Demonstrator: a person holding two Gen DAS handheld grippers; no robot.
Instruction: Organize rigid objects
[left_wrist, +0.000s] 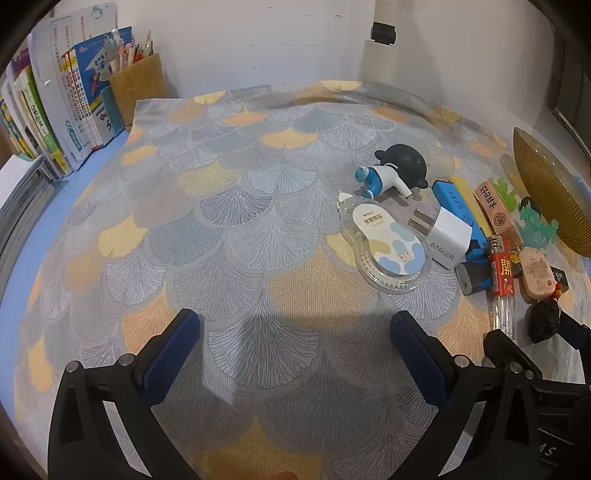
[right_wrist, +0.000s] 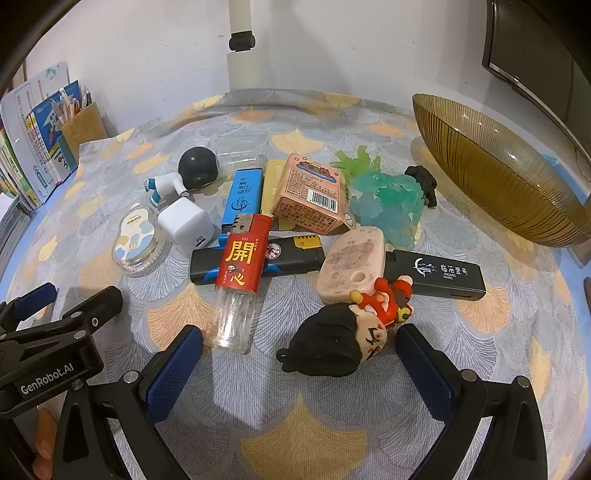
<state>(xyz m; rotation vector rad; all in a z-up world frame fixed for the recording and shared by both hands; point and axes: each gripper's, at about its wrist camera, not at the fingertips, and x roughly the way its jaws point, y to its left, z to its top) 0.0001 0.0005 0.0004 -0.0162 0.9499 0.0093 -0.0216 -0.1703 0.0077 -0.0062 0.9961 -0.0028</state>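
A pile of small rigid objects lies on the patterned cloth. In the right wrist view: a red lighter (right_wrist: 240, 269), a black-haired figurine (right_wrist: 340, 339), a pink case (right_wrist: 352, 264), black lighters (right_wrist: 439, 275), a white Anker charger (right_wrist: 186, 225), a blue lighter (right_wrist: 242, 195), a pink box (right_wrist: 308, 194) and green-blue plastic figures (right_wrist: 388, 199). An amber glass bowl (right_wrist: 517, 177) stands at the right. My right gripper (right_wrist: 299, 350) is open, with the figurine between its fingers, untouched. My left gripper (left_wrist: 295, 336) is open and empty over bare cloth, left of a correction tape (left_wrist: 384, 247) and the charger (left_wrist: 448, 232).
Books (left_wrist: 55, 110) and a pen holder (left_wrist: 136, 85) stand at the far left against the wall. A black-and-white toy (left_wrist: 395, 170) lies behind the pile. The bowl's edge shows in the left view (left_wrist: 546, 184). The left gripper body appears at the lower left of the right view (right_wrist: 55, 332).
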